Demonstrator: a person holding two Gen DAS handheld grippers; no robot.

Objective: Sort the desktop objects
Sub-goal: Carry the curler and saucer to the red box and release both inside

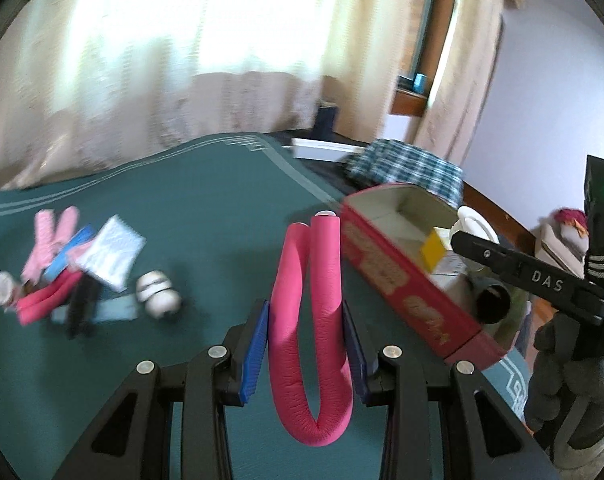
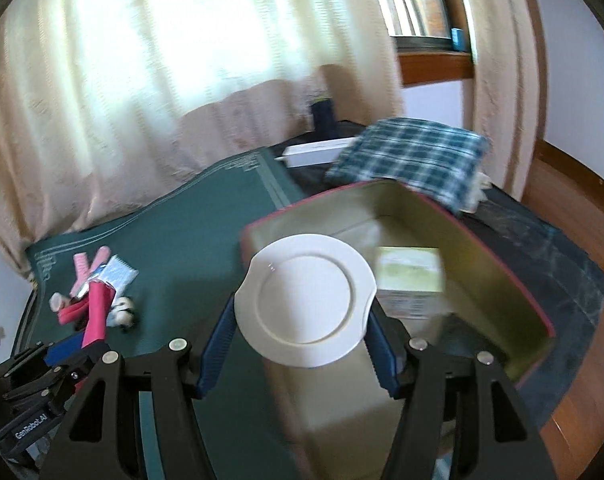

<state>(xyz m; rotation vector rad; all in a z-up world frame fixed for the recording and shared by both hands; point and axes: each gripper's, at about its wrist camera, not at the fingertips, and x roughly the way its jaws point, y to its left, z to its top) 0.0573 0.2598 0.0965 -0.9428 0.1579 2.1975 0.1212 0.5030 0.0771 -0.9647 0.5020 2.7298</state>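
Left tongs closed on a bent pink foam roller, held above the green table. Right tongs clamped on a white plate, poised over the open red box. A yellow-green carton lies inside at 2 o'clock. Unsorted items remain clustered at 9 o'clock.

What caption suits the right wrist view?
Right gripper holds a white plate over the open box.
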